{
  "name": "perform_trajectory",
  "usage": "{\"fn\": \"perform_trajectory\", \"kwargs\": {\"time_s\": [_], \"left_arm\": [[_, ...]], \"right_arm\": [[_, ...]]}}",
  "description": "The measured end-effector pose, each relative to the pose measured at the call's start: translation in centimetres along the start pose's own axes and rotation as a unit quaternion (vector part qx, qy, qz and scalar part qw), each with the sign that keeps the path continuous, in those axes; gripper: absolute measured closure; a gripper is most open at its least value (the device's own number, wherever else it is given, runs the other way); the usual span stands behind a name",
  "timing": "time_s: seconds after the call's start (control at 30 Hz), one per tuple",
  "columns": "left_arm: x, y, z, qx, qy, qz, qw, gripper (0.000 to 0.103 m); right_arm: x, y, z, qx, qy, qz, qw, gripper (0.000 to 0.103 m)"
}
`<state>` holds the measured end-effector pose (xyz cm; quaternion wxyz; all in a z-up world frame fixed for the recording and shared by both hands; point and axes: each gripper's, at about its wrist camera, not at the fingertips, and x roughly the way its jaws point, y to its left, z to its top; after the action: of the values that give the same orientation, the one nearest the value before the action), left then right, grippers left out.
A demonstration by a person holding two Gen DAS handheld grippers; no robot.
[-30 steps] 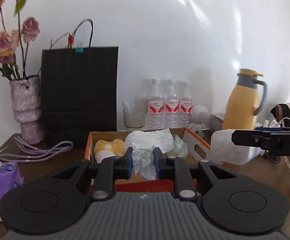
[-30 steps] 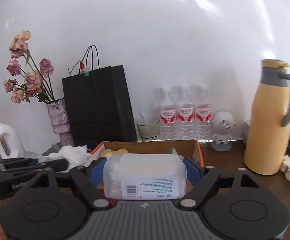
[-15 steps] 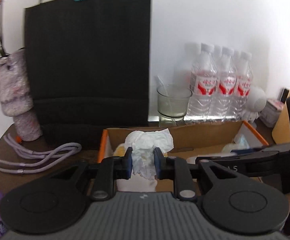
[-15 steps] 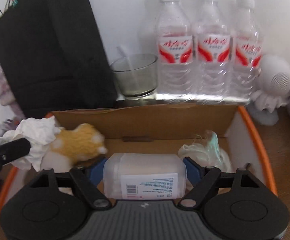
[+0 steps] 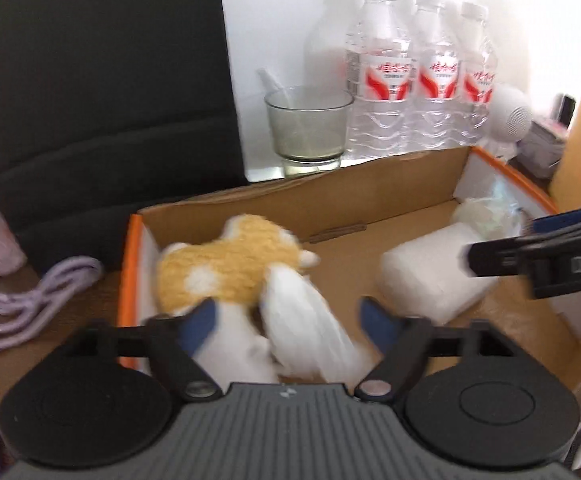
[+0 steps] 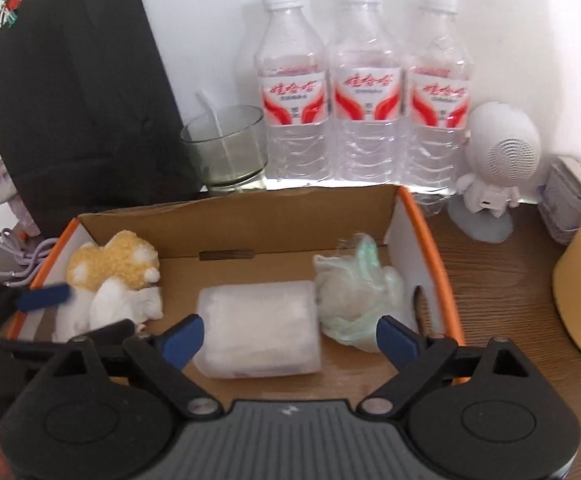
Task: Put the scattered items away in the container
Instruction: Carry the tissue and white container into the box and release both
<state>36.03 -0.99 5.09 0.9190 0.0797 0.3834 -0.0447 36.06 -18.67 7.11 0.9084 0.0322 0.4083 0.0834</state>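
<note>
Crumpled tissue (image 5: 306, 328) in the cardboard box (image 5: 330, 204) is light, soft; pinch any fold. Left tongs (image 5: 288, 320) and right tongs (image 6: 290, 338) gape apart.

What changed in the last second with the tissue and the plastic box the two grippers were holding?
Both let go. The left gripper opened and dropped the crumpled tissue beside the plush toy; the right gripper opened, leaving the clear plastic box in the cardboard box. Water bottles and glass stayed put.
</note>
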Motion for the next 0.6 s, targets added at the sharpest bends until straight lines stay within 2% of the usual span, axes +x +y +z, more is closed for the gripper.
{"fn": "perform_trajectory", "kwargs": {"time_s": [0.07,0.17,0.3,0.37,0.53,0.6], "left_arm": [[0.4,0.7,0.1,-0.013,0.015,0.002,0.9998,0.015],[-0.9,1.9,0.2,-0.038,-0.006,-0.021,0.999,0.011],[-3.1,2.0,0.5,-0.029,-0.023,0.001,0.9993,0.009],[-4.6,2.3,0.5,-0.034,-0.031,-0.004,0.9989,0.009],[-8.7,1.8,-1.4,-0.04,-0.053,-0.008,0.9977,0.005],[-9.6,1.7,-2.6,-0.038,-0.048,-0.007,0.9981,0.005]], "right_arm": [[-0.3,-0.4,0.1,0.007,0.004,-0.007,1.0,0.01],[-1.0,-0.4,-0.3,0.007,0.021,-0.004,1.0,0.01],[-1.2,0.3,-0.8,-0.02,0.042,-0.025,0.999,0.009],[-1.4,0.2,-1.4,-0.015,0.052,-0.018,0.998,0.009],[-3.1,0.4,-3.4,-0.011,0.069,-0.023,0.997,0.009],[-3.7,0.5,-4.3,-0.003,0.073,-0.013,0.997,0.009]]}}
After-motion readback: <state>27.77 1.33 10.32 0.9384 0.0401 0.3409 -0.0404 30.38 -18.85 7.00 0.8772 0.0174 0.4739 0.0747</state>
